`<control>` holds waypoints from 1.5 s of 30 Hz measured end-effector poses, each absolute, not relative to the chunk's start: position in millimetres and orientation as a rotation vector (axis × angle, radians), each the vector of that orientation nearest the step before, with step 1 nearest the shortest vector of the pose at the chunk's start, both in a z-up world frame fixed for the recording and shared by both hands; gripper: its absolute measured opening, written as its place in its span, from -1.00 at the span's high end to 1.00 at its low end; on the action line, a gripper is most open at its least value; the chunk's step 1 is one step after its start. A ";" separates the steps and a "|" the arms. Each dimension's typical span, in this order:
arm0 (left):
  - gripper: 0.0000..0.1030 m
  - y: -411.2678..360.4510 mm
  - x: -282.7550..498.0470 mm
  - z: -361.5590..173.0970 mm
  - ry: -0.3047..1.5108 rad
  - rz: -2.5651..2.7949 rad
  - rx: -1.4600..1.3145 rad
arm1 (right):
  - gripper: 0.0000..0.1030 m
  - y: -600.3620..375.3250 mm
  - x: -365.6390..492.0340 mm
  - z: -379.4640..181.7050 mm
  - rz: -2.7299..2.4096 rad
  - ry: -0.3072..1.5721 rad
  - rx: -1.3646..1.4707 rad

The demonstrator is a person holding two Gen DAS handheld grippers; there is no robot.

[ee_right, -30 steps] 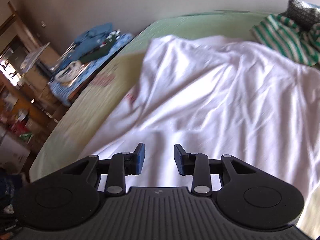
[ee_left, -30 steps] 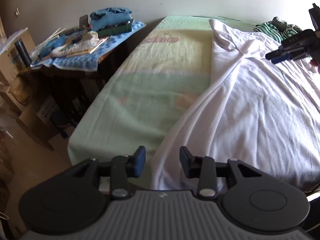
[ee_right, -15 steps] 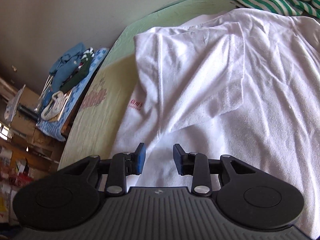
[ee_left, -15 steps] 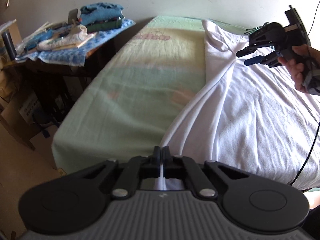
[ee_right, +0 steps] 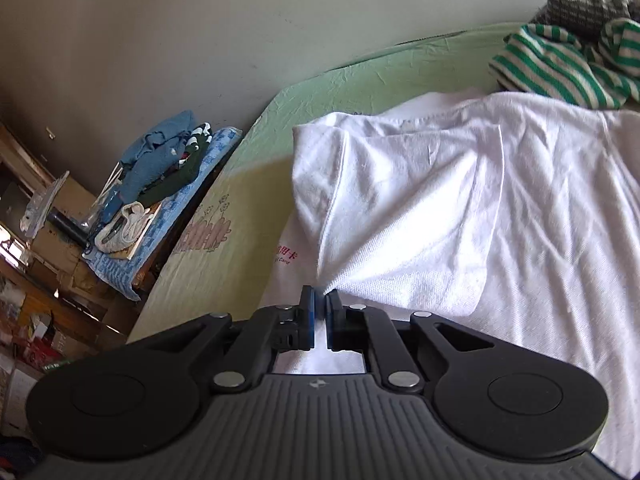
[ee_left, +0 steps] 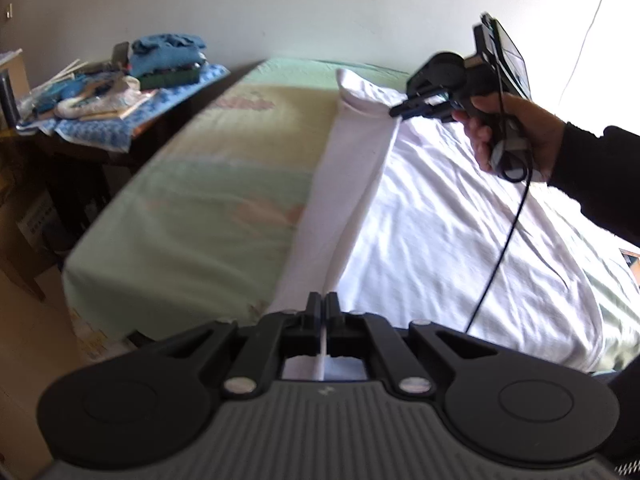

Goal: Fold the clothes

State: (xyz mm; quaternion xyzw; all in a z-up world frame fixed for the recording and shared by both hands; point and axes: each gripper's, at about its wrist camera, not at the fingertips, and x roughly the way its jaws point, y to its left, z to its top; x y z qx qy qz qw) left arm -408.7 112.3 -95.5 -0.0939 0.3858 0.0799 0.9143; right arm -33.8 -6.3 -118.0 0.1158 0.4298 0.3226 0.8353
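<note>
A white T-shirt (ee_left: 440, 220) lies spread on a green-sheeted bed (ee_left: 220, 200). My left gripper (ee_left: 323, 300) is shut on the shirt's near left edge, and a thin fold of cloth passes between its pads. That edge is stretched taut in a straight raised line toward my right gripper (ee_left: 394, 111), held by a hand (ee_left: 512, 132) in a dark sleeve. In the right wrist view, my right gripper (ee_right: 320, 300) has its jaws closing on a bunched pinch of the T-shirt (ee_right: 520, 200) beside the folded-over sleeve.
A green-and-white striped garment (ee_right: 560, 68) and a dark patterned one lie at the bed's far end. A side table (ee_left: 120, 92) with folded blue clothes and clutter stands left of the bed. A black cable (ee_left: 504, 240) hangs from the right gripper over the shirt.
My left gripper shut on the shirt's near edge and drew it up and rightward. My right gripper came down beside the sleeve and closed on the cloth, so the edge is now taut.
</note>
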 end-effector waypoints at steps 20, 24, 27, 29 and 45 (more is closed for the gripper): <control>1.00 98.7 -410.8 -72.0 0.813 0.246 -0.092 | 0.31 -63.2 -16.3 -125.0 0.700 0.866 0.153; 1.00 108.0 -352.1 -77.0 0.791 0.211 -0.045 | 0.33 -64.6 3.3 -139.5 0.666 0.905 0.149; 1.00 108.9 -304.0 -87.9 0.797 0.142 -0.005 | 0.38 -53.2 4.6 -148.0 0.684 0.932 0.174; 1.00 111.1 -271.2 -95.0 0.797 0.077 0.014 | 0.50 -43.0 4.3 -150.4 0.682 0.932 0.157; 0.93 144.8 -74.8 -129.4 0.774 -0.207 0.089 | 0.46 -52.2 20.0 -129.5 0.410 0.896 0.031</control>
